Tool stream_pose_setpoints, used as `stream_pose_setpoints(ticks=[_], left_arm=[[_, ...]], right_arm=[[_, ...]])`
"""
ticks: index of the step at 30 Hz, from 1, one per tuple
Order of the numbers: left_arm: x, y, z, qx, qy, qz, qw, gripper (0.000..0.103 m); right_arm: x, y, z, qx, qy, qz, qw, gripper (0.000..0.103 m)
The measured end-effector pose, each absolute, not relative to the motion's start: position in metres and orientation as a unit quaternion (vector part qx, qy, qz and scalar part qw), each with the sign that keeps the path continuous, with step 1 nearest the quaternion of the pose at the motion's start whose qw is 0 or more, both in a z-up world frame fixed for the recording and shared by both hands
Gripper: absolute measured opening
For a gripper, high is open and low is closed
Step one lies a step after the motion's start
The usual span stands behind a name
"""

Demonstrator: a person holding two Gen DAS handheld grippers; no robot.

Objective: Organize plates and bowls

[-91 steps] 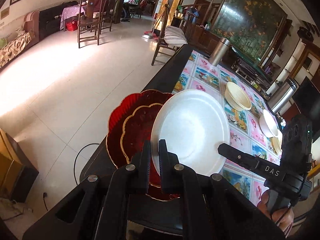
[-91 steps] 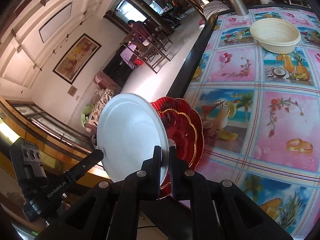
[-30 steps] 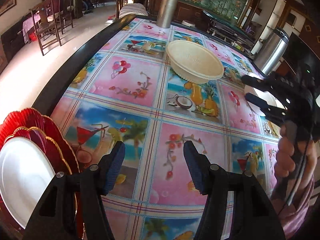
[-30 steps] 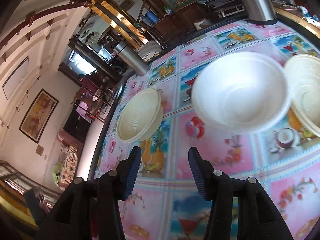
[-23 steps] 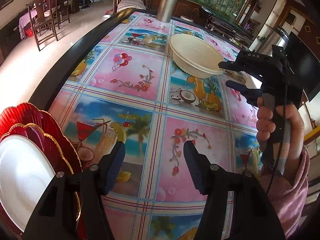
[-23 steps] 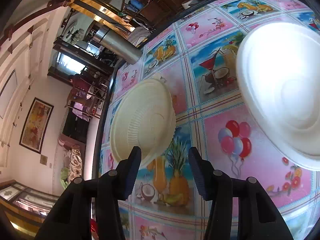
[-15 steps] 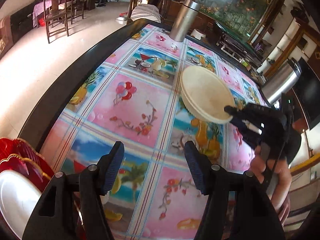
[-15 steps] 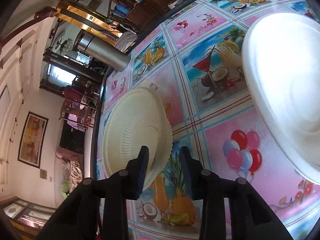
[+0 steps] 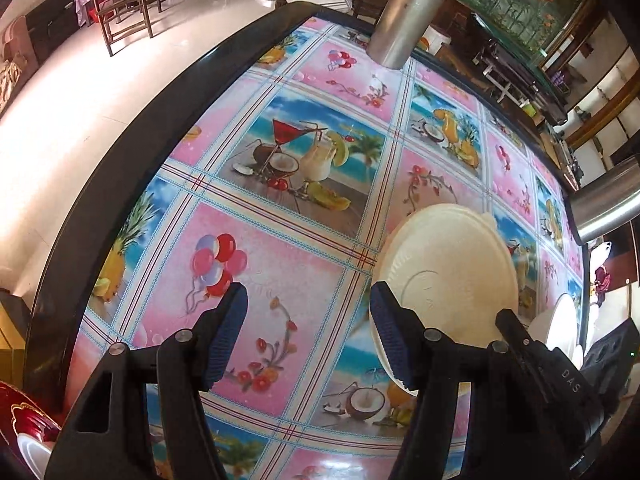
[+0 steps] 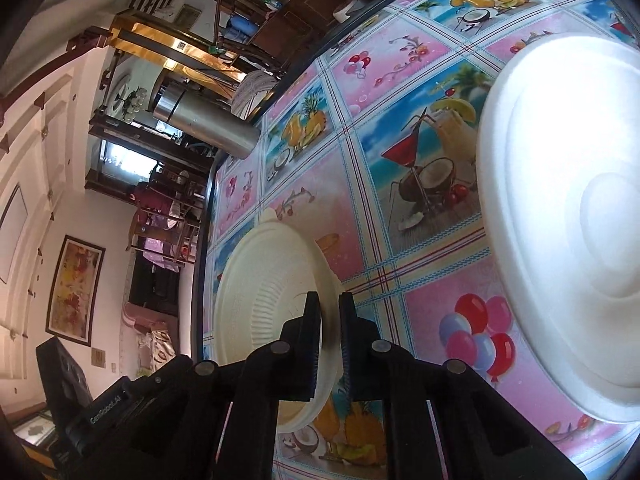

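**Right jaws pinch the cream bowl's rim; left jaws spread over bare cloth**

Cream ribbed bowl (image 10: 272, 304) sits on the table (image 9: 120, 128), on the fruit-and-cocktail patterned tablecloth (image 9: 304, 208), toward the dark table edge. Its near rim runs between your right gripper's (image 10: 329, 312) two fingers: one pad inside the bowl, the other outside, clenched on the wall. From your left camera the same bowl (image 9: 448, 276) looks tipped, its ribbed inside facing that camera, and nothing lies in it.

Your right gripper points down at a slant toward the table, seen from the left camera as a black body (image 9: 560, 380) low at the right, just past the bowl.

Your left gripper (image 9: 308, 328) points steeply down at the cloth. Its jaws stand well apart with only the pink balloon-and-flower squares between them; the right-hand pad is just beside the bowl's edge, and you cannot tell from here whether it touches.

Outward:
- Large white bowl (image 10: 568, 216), just to the right of the cream one, apart from it, nothing visible inside.
- Red scalloped plates (image 9: 24, 412) at the lower left corner of the left view, with a white plate (image 9: 34, 450) stacked on them.
- Steel flask (image 9: 408, 12) upright at the far end of the table; a second steel vessel (image 9: 608, 204) at the right edge.
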State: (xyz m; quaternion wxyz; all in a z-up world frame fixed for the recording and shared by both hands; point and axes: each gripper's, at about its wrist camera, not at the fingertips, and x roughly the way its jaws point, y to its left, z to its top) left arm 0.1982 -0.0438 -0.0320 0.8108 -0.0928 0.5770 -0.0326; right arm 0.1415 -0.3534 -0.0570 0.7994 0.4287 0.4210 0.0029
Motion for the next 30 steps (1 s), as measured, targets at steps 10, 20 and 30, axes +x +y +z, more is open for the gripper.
stream_pose_setpoints(ticks=[10,20,30], left_arm=[[0.197,-0.045,-0.029,-0.166,0.583,-0.089,0.79,0.063],[0.209,-0.072,-0.04,-0.153,0.59,-0.12,0.784,0.051],[0.21,-0.073,-0.048,-0.138,0.583,-0.102,0.794,0.008]], right_arm=[[0.144,-0.351,-0.057,0.426,0.424,0.008,0.799,0.009],[0.147,-0.356,-0.064,0.436,0.426,0.011,0.793,0.009],[0.148,-0.356,-0.066,0.442,0.428,0.017,0.788,0.01]])
